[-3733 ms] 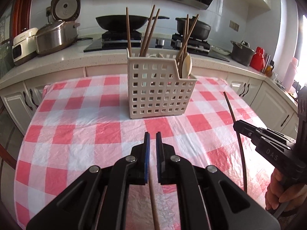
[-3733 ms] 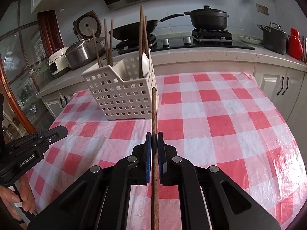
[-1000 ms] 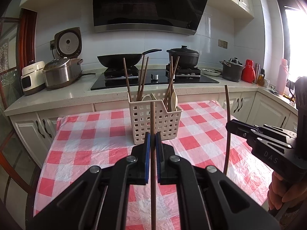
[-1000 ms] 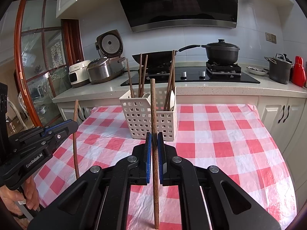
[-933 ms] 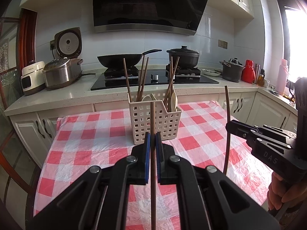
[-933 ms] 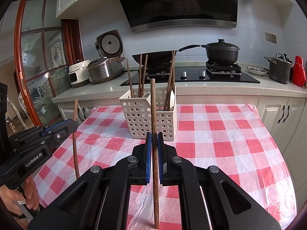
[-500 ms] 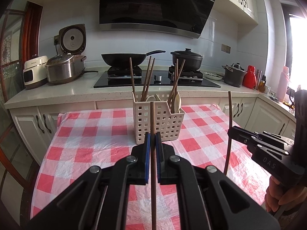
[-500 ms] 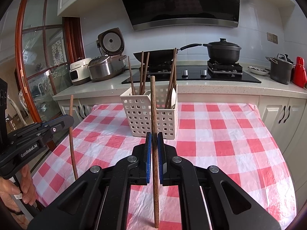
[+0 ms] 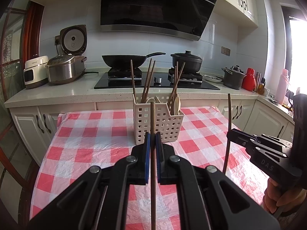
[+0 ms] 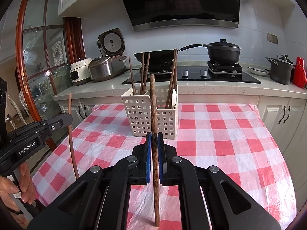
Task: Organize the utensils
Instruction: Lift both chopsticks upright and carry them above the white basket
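Wooden chopstick [image 9: 153,163] clamped upright in left claw [image 9: 153,143]; darker chopstick [image 10: 154,143] likewise gripped by right claw [image 10: 154,143]. White slotted basket [image 10: 151,118] stands ahead on checked tabletop [image 10: 220,143], holding further utensils.

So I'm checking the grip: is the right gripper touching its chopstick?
Touching. The right wrist view shows the right gripper with both blue pads pressed against the upright chopstick, no gap either side.
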### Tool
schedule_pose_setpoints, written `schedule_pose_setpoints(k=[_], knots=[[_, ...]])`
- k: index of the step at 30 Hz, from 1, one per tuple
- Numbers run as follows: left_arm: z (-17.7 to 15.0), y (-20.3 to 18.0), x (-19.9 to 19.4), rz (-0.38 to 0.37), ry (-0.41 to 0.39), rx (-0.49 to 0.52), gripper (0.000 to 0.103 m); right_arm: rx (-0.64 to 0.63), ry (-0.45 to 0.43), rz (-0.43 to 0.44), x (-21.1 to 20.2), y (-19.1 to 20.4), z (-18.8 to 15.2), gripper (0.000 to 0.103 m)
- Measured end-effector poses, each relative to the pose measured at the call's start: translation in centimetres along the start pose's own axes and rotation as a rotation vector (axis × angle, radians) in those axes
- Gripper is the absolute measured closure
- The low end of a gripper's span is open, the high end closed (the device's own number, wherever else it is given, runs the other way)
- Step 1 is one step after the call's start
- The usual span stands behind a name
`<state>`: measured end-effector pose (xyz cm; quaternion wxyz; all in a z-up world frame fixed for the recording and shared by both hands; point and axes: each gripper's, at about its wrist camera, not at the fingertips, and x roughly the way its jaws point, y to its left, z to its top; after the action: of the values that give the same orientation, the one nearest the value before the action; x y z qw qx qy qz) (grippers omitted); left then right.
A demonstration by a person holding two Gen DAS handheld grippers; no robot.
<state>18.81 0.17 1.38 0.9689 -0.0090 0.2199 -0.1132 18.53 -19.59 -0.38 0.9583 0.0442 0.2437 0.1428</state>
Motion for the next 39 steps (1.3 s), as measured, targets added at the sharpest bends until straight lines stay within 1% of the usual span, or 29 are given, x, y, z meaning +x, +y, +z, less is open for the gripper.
schedule_pose_setpoints(k=[21, 30, 39], knots=[[0.4, -0.4, -1.6, 0.001, -0.032, 0.012, 0.097, -0.026, -0.019, 0.008, -1.2, 0.5, 0.1, 0.097], [0.6, -0.6, -2.7, 0.003, -0.069, 0.016, 0.097, -0.033, -0.036, 0.009, -1.8, 0.6, 0.1, 0.097], [0.8, -0.9, -2.9, 0.002, -0.088, 0.026, 0.097, -0.028, -0.059, 0.007, -2.2, 0.6, 0.4, 0.097]])
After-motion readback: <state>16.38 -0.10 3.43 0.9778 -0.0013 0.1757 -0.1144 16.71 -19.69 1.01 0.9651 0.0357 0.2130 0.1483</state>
